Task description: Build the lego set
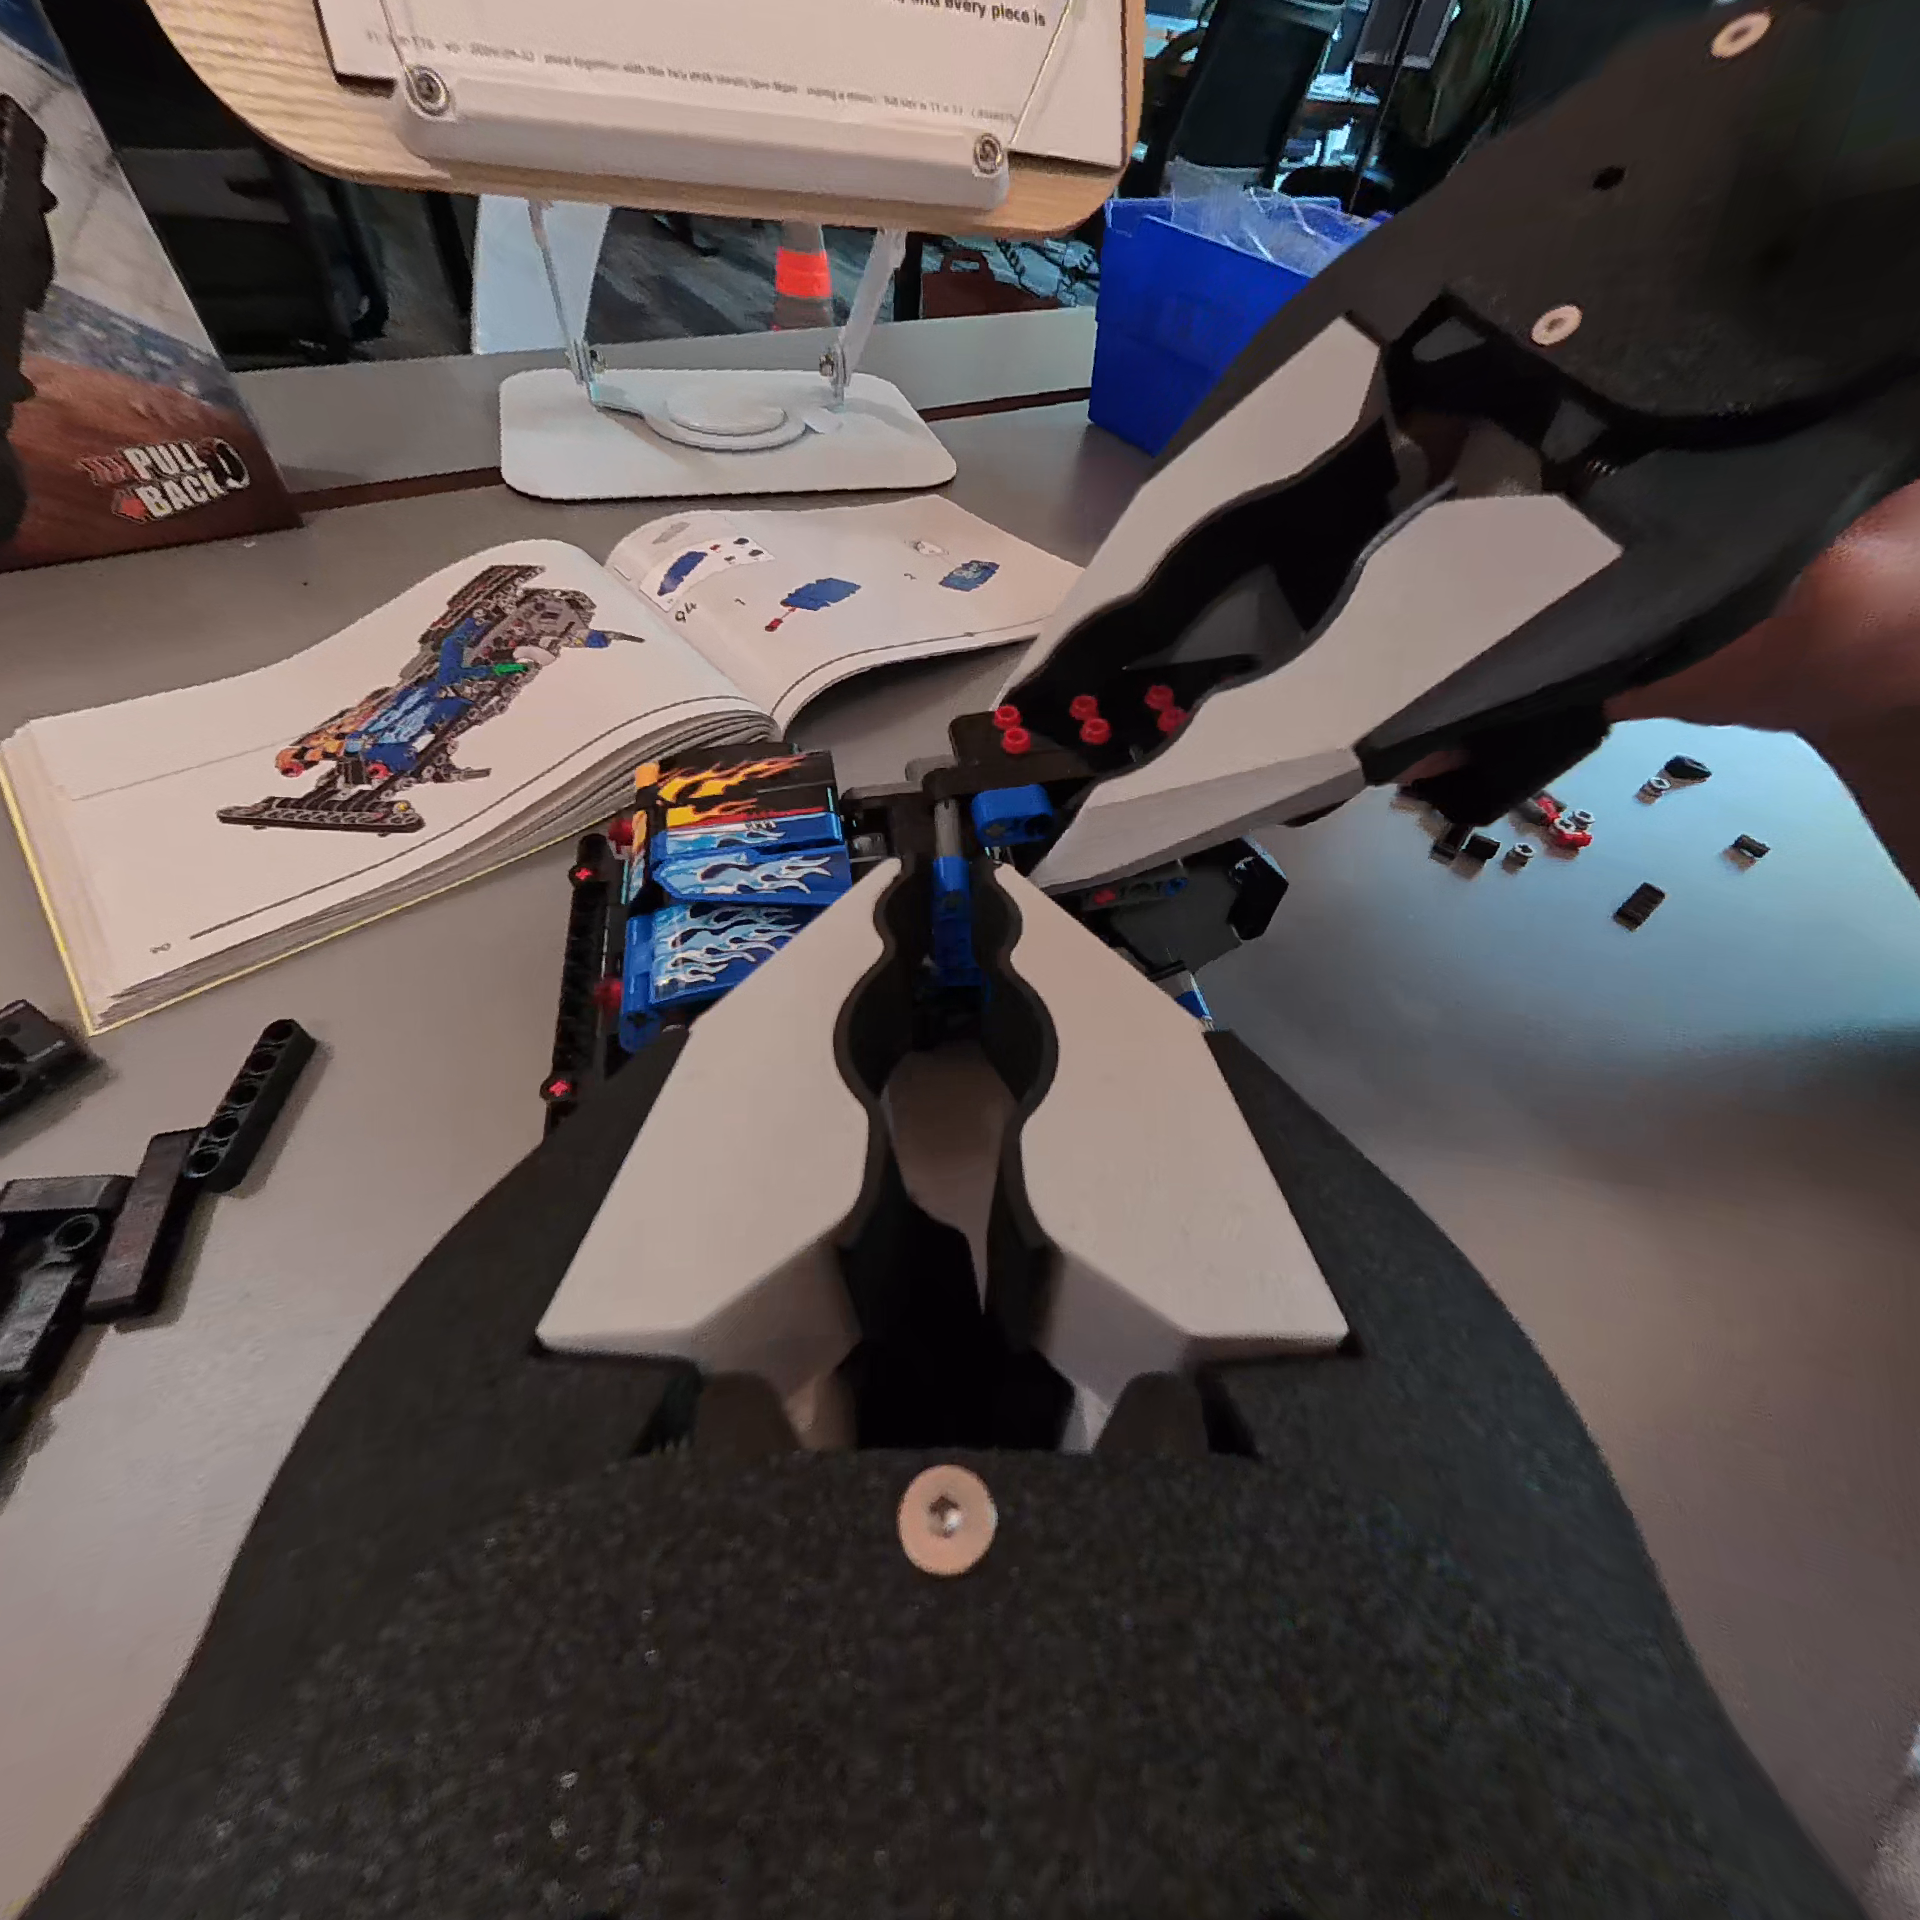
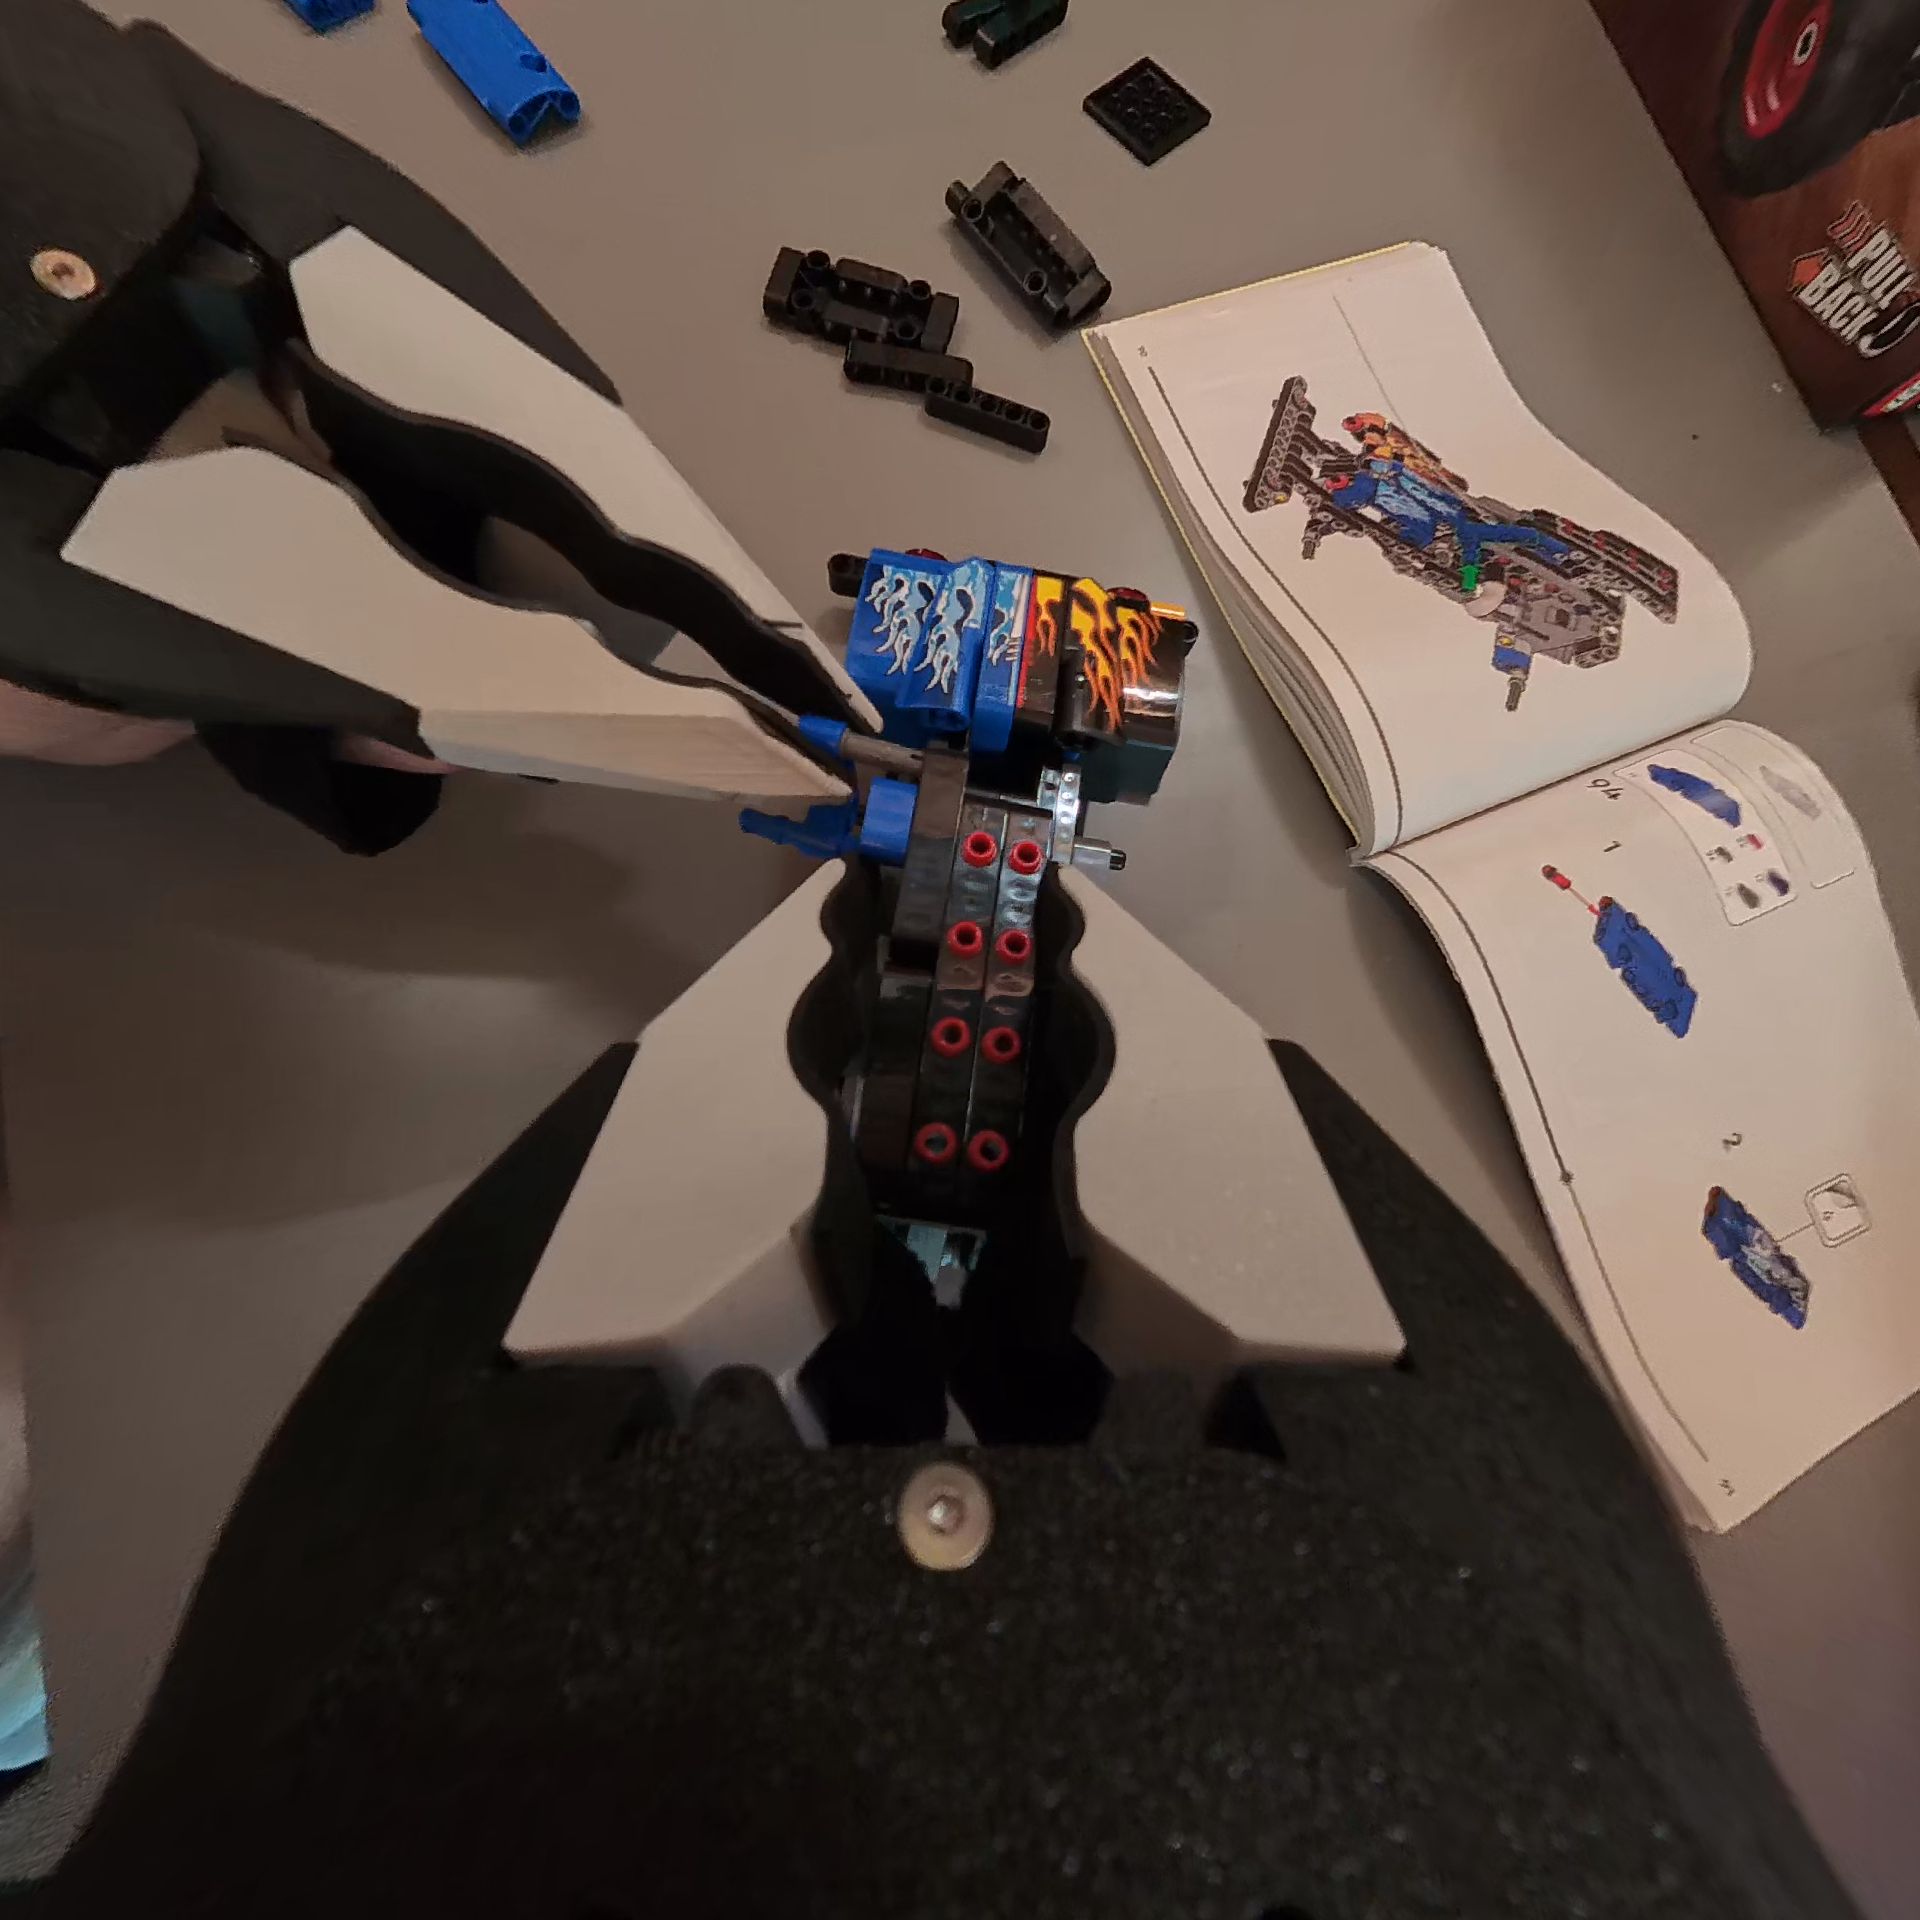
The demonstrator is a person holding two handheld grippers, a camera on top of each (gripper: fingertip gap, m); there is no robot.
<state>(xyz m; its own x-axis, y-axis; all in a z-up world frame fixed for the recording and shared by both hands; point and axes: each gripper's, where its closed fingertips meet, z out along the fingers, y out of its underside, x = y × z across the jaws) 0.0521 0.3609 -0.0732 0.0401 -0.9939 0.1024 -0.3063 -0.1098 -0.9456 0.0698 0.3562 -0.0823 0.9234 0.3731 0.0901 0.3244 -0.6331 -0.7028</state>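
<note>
The part-built lego model (image 1: 748, 831) has blue and black flame-printed panels and black beams with red pins; it also shows in the right wrist view (image 2: 1039, 644). My right gripper (image 2: 958, 875) is shut on the model's black beam section (image 2: 977, 997) and holds it over the grey table. In the left wrist view it (image 1: 1023, 790) comes in from the upper right. My left gripper (image 1: 948, 878) is shut on a thin blue and grey axle piece (image 1: 951, 904) at the model's side. In the right wrist view the left gripper (image 2: 857, 758) pinches that piece (image 2: 821, 732) from the left.
An open instruction booklet (image 1: 416, 727) (image 2: 1455, 582) lies beside the model. Loose black beams (image 1: 249, 1101) (image 2: 914, 312) and small parts (image 1: 1558, 831) lie on the table. The set box (image 1: 125, 416), a white stand (image 1: 727, 436), a blue bin (image 1: 1174, 312) and a blue panel (image 2: 499, 62) stand farther off. The grippers are tip to tip, or close to it. From either gripper's tips it is about 30 centimeters to the blue panel (image 2: 499, 62).
</note>
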